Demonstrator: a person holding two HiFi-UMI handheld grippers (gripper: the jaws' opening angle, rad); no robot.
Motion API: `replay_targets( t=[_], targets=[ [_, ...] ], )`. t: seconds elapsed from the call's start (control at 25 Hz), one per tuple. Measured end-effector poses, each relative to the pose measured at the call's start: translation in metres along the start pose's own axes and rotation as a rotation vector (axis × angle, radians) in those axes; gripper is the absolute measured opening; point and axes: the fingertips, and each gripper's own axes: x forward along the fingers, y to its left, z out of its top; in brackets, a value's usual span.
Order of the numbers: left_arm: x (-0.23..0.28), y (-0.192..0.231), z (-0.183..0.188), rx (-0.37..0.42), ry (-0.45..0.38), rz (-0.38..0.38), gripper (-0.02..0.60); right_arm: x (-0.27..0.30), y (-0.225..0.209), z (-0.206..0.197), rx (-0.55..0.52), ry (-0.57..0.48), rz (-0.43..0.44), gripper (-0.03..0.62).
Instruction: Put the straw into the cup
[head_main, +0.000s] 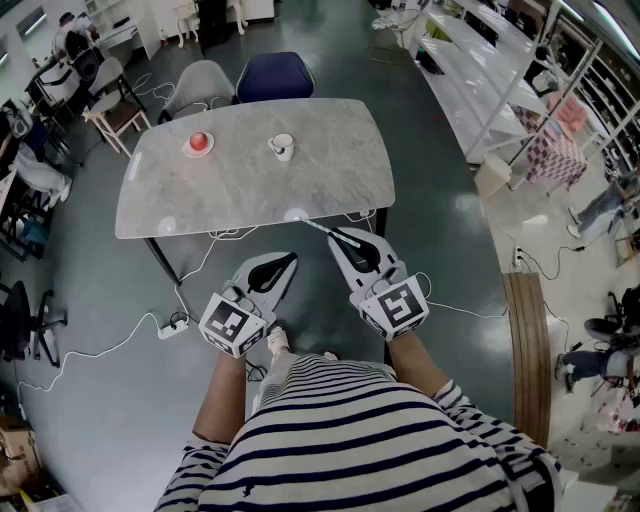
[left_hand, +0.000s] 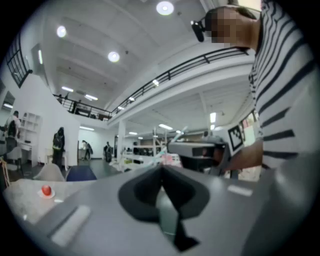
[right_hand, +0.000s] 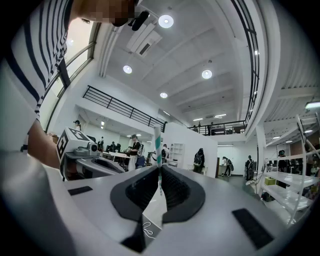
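Observation:
A white cup (head_main: 283, 147) stands on the grey marble table (head_main: 330, 170), far ahead of both grippers. My right gripper (head_main: 337, 238) is shut on a white straw with teal stripes (right_hand: 158, 142); the straw's tip (head_main: 315, 227) pokes out towards the table's near edge. In the right gripper view the straw rises upright between the shut jaws (right_hand: 159, 172), with a paper wrapper below it. My left gripper (head_main: 289, 259) hangs beside it, lower left, shut with nothing in it (left_hand: 161, 172). Both grippers are held close to the person's body, short of the table.
A red object on a small dish (head_main: 199, 142) sits on the table left of the cup. Two chairs (head_main: 274, 75) stand behind the table. Cables and a power strip (head_main: 172, 324) lie on the floor under it. White shelving (head_main: 500, 70) runs along the right.

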Motion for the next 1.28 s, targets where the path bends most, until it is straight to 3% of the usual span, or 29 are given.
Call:
replay_targets(
  t=[0.44, 0.64, 1.28],
  targets=[
    [0.009, -0.01, 0.003, 0.005, 0.003, -0.009, 0.008, -0.009, -0.007, 0.005, 0.004, -0.014, 0.005, 0.023],
    [0.011, -0.008, 0.004, 0.008, 0.006, -0.01, 0.008, -0.012, -0.01, 0.024, 0.015, -0.111, -0.005, 0.023],
    [0.027, -0.007, -0.002, 0.0, 0.011, -0.037, 0.008, -0.008, -0.011, 0.009, 0.005, -0.07, 0.022, 0.023]
  ],
)
